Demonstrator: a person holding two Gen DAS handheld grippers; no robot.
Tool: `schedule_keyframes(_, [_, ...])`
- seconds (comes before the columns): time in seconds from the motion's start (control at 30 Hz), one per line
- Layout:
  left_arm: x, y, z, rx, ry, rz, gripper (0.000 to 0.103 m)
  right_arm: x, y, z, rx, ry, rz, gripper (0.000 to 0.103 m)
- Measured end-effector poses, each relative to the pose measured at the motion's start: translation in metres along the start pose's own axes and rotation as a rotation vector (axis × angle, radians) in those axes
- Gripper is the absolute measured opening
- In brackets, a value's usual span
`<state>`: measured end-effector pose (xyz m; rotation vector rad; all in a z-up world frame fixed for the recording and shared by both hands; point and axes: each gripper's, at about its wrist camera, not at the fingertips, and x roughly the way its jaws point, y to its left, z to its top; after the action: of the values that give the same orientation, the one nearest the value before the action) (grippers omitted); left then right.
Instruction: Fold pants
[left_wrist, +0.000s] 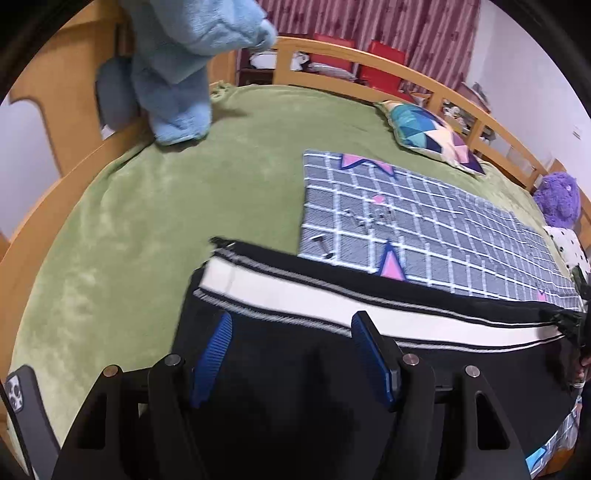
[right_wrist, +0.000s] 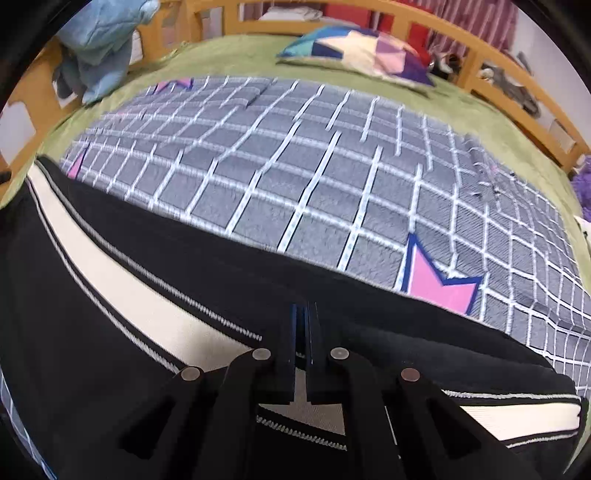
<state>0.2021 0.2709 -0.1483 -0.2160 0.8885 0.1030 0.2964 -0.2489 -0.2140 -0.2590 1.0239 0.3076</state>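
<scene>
- Left wrist view: the left gripper has its jaws spread wide, and its blue pads hold nothing.
- The pants, black with a white side stripe edged in thin grey lines, lie directly under and just ahead of this gripper; the black cloth fills the gap between the fingers, but whether the pads touch it cannot be told.
- The stripe runs across in front of the fingertips, from ahead-left to far right.
- Beyond the pants, ahead and to the right, a grey checked blanket with pink stars lies flat on the green bedspread.
- Far ahead-left a light blue plush toy stands against the wooden bed rail; far ahead-right lie a patterned pillow and a purple plush toy.
- A phone sits at the near left edge.
- Right wrist view: the right gripper is closed, its fingers pressed together on a fold of the pants.
- The pants spread to both sides of it, the white stripe running from far left toward the fingers and showing again at the near right.
- The checked blanket stretches straight ahead, touching the far edge of the pants.
- The pillow lies far ahead, slightly right; the blue plush toy is far ahead-left.
</scene>
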Motion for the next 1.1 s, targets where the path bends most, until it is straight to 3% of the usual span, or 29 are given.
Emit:
schedule_keyframes(0.07, [0.001, 0.009, 0.0, -0.02, 0.002, 0.013, 0.065, -0.019, -0.008, 0.004, 0.073, -0.1, 0.016, 0.003])
schedule_keyframes(0.17, [0.006, 0.021, 0.004, -0.054, 0.003, 0.04, 0.065, -0.028, -0.009, 0.016, 0.102, -0.167, -0.002, 0.003])
schedule_keyframes(0.27, [0.014, 0.029, 0.011, -0.079, -0.01, 0.063, 0.065, 0.0, -0.013, 0.024, 0.138, -0.113, -0.05, 0.0])
schedule_keyframes(0.37, [0.027, 0.033, 0.021, -0.084, -0.001, 0.055, 0.065, 0.022, -0.014, 0.018, 0.144, -0.053, -0.041, 0.0])
schedule_keyframes(0.5, [0.055, 0.032, 0.034, -0.078, 0.034, 0.056, 0.065, 0.006, -0.018, 0.009, 0.202, -0.104, 0.003, 0.002])
schedule_keyframes(0.6, [0.074, 0.027, 0.038, -0.06, 0.055, 0.098, 0.044, -0.009, -0.023, 0.006, 0.225, -0.113, -0.002, 0.025])
schedule_keyframes(0.63, [0.078, 0.026, 0.038, -0.052, 0.059, 0.135, 0.025, -0.012, -0.023, 0.006, 0.219, -0.118, -0.01, 0.032])
schedule_keyframes(0.7, [0.078, 0.028, 0.038, -0.043, 0.065, 0.137, 0.021, -0.021, -0.021, 0.001, 0.201, -0.124, -0.028, 0.033])
schedule_keyframes(0.87, [0.034, 0.047, 0.029, -0.074, -0.015, 0.096, 0.019, -0.033, -0.028, -0.014, 0.195, -0.107, -0.076, 0.033])
schedule_keyframes(1.0, [0.045, 0.055, 0.016, -0.079, 0.03, 0.106, 0.02, -0.037, -0.036, -0.032, 0.199, -0.098, -0.086, 0.033])
schedule_keyframes(1.1, [0.05, 0.051, 0.019, -0.084, 0.036, 0.127, 0.027, -0.03, -0.044, -0.035, 0.21, -0.085, -0.066, 0.036])
